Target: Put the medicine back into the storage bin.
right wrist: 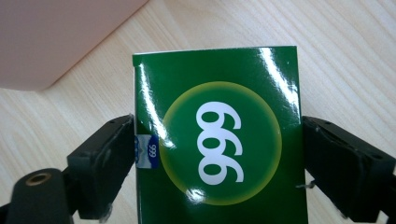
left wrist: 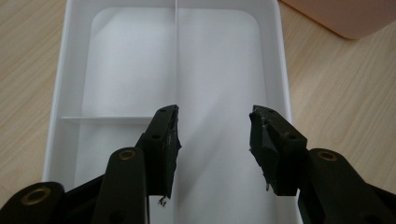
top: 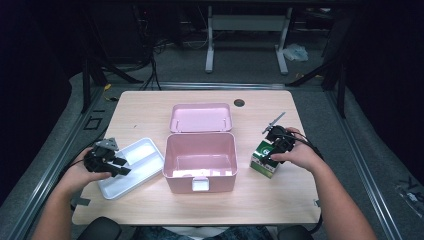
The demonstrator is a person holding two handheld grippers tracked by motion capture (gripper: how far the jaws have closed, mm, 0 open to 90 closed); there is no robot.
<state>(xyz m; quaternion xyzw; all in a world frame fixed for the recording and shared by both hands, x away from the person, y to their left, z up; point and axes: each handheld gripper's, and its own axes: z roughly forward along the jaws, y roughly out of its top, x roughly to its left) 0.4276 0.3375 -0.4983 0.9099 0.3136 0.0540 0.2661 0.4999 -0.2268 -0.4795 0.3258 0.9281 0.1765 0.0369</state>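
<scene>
We see a pale wooden table with a pink box standing near its middle, its lid thrown back flat on the far side so that the box is open to the top; the inside shows a bare pink floor and nothing lying in it, and a white latch sits on its near wall. Just beside the box on the person's left lies a white tray, set at an angle to the table edge, its near corner close to the box wall without our being able to tell whether they touch. From the left gripper view we make out the white tray with a thin ridge running along its length and a short cross wall marking off a smaller compartment at one side; all compartments we can see are bare. The left gripper hangs over the tray, and in its own view the left gripper has its jaws standing well apart with only tray floor between them, holding nothing. On the other side of the box, apart from it, stands a green carton on the table. The right gripper comes at it from above, and in the right gripper view we see the green carton, printed with white digits in a yellow-rimmed circle, with the right gripper pressing a jaw against each side, clamped on it
</scene>
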